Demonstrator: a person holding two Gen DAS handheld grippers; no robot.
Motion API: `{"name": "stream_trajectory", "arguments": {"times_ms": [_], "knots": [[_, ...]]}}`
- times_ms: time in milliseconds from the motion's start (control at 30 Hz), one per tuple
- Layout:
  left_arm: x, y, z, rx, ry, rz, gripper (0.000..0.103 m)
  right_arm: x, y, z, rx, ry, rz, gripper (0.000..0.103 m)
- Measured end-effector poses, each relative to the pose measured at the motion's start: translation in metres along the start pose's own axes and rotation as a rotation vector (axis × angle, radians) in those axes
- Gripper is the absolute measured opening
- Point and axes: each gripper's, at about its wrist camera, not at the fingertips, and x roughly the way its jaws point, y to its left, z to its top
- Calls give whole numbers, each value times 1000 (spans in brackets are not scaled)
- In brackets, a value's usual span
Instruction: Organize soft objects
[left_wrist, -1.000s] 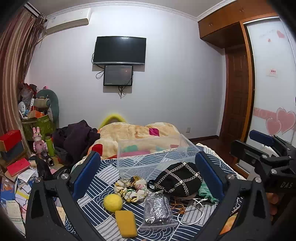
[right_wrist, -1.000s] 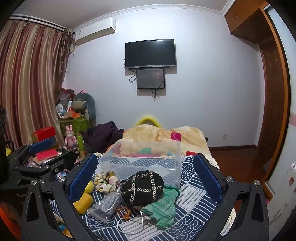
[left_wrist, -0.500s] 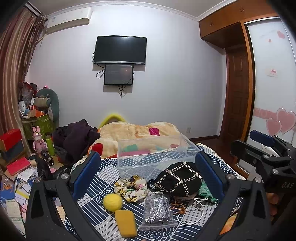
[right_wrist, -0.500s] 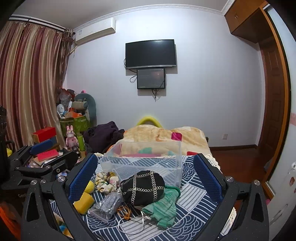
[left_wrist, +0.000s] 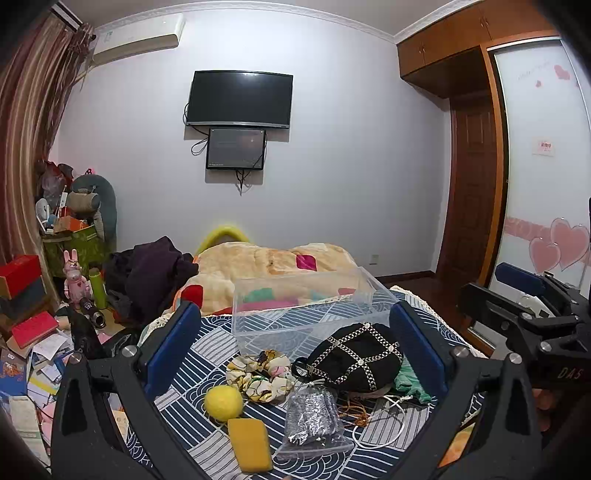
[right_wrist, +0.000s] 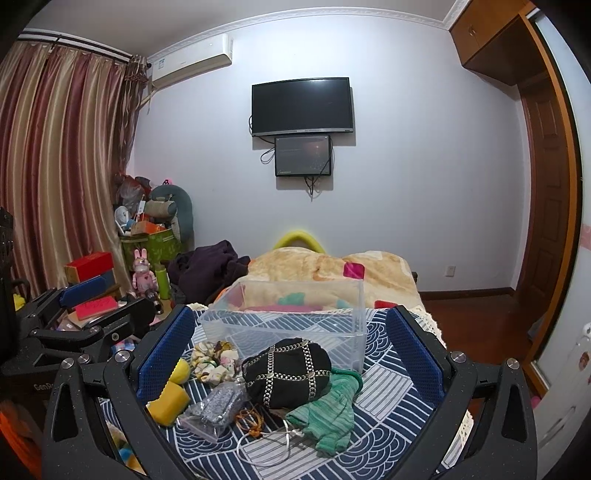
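Black hat (right_wrist: 288, 373) at six o'clock from the clear box (right_wrist: 291, 325) may flop out of either wide-open, empty tool (left_wrist: 295, 347) (right_wrist: 291, 350) if pinched loosely.

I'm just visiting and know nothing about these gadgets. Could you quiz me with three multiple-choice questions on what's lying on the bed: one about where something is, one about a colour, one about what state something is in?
1. Where does the black bag with the chain pattern lie?
A. inside the clear box
B. on the bedspread in front of the clear box
C. on the floor

2. What colour is the ball?
A. yellow
B. red
C. white

3. What state is the clear box in?
A. closed with a lid
B. tipped on its side
C. open on top with nothing in it

Answers:
1. B: the bag rests on the patterned bedspread, on the near side of the box.
2. A: it is yellow, like the sponge beside it.
3. C: no lid shows, and the bedspread pattern is visible through its bare bottom.
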Motion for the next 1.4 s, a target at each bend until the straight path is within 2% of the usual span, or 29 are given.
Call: {"name": "stream_trajectory", "arguments": {"times_ms": [300, 500, 667, 733, 800, 900, 1033, 1067, 1167, 1267, 1300, 1333, 1400], "knots": [[11, 6, -9, 4, 20, -15, 103, 12, -6, -6, 31, 49, 9, 103], [37, 26, -27, -14, 112, 7, 103, 29, -13, -19, 22, 112, -1, 103], [56, 55, -44, -66, 166, 62, 102, 48, -26, -33, 46, 194, 6, 103], [65, 64, -51, -64, 195, 92, 90, 56, -30, -38, 66, 224, 22, 103], [75, 72, -59, -68, 237, 106, 83, 66, -33, -41, 83, 262, 40, 102], [94, 86, -72, -108, 303, 111, 79, 80, -32, -42, 84, 293, 75, 92], [110, 95, -89, -136, 374, 91, 74, 99, -27, -45, 51, 323, 82, 90], [113, 95, -92, -138, 389, 87, 74, 102, -26, -46, 47, 334, 82, 89], [120, 95, -102, -129, 416, 77, 71, 114, -25, -53, 55, 380, 108, 72], [129, 91, -110, -126, 455, 54, 53, 116, -29, -59, 62, 403, 106, 65], [131, 90, -112, -126, 470, 48, 45, 114, -31, -60, 66, 399, 102, 55], [132, 88, -112, -122, 476, 49, 45, 113, -34, -59, 67, 393, 92, 48], [128, 85, -110, -112, 458, 54, 45, 111, -41, -57, 76, 386, 71, 26]]}}
